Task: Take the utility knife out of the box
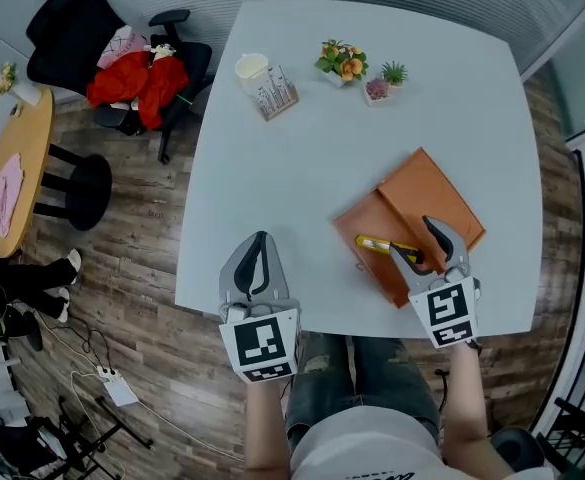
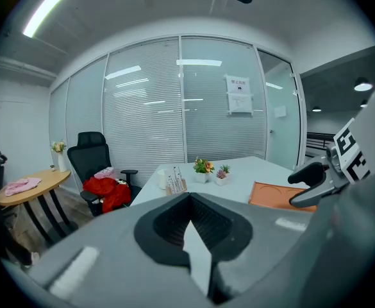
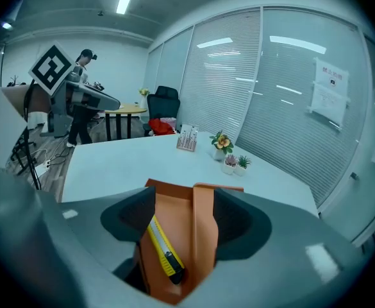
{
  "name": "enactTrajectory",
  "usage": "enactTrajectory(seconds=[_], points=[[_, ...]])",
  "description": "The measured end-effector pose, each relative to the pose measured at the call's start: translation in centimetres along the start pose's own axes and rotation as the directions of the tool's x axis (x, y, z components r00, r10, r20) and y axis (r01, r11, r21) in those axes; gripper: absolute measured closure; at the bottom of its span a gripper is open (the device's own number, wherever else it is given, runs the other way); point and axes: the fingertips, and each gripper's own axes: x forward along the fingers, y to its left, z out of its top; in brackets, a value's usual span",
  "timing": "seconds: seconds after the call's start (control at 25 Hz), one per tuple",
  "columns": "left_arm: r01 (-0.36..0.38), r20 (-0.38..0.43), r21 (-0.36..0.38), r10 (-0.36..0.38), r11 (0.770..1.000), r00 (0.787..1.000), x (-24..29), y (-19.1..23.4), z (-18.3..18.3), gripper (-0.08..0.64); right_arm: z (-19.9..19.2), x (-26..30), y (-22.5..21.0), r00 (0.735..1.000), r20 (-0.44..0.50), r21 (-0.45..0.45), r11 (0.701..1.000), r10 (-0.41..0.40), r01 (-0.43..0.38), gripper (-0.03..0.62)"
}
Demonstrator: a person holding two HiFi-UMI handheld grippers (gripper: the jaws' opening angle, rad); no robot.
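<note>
An orange box (image 1: 412, 223) lies open on the pale table (image 1: 302, 168), its lid folded out to the far right. The yellow utility knife (image 1: 382, 245) rests in the box's near tray. In the right gripper view the knife (image 3: 163, 249) lies lengthwise between and below the jaws. My right gripper (image 1: 412, 236) hovers over the box, open, with a finger on either side of the knife and nothing held. My left gripper (image 1: 261, 238) is shut and empty, over bare table near the front edge, left of the box.
At the table's far side stand a white cup (image 1: 251, 66), a card holder (image 1: 275, 92) and small potted plants (image 1: 341, 60). An office chair with red clothing (image 1: 137, 80) and a round wooden table (image 1: 17, 168) stand on the floor to the left.
</note>
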Motion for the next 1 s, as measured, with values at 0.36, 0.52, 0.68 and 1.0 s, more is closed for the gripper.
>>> enactTrajectory(seconds=[0.36, 0.52, 0.68, 1.0], points=[[-0.004, -0.059, -0.001, 0.004, 1.000, 0.998, 0.5, -0.6, -2.5, 0.558, -3.7, 1.8, 2.3, 0.989, -0.118, -0.111, 0.989, 0.089, -0.102, 0.301], [-0.001, -0.086, -0.003, 0.000, 1.000, 0.996, 1.0, -1.1, -3.5, 0.558, -5.3, 2.5, 2.8, 0.979, -0.164, -0.119, 0.983, 0.119, -0.140, 0.302], [0.002, -0.107, -0.006, -0.002, 1.000, 0.994, 1.4, -1.4, -4.5, 0.558, -6.8, 3.4, 3.4, 0.964, -0.221, -0.144, 0.972, 0.149, -0.183, 0.304], [0.004, -0.137, -0.016, -0.007, 1.000, 0.991, 1.9, -1.5, -5.7, 0.558, -9.1, 4.3, 4.8, 0.923, -0.339, -0.191, 0.947, 0.183, -0.258, 0.311]])
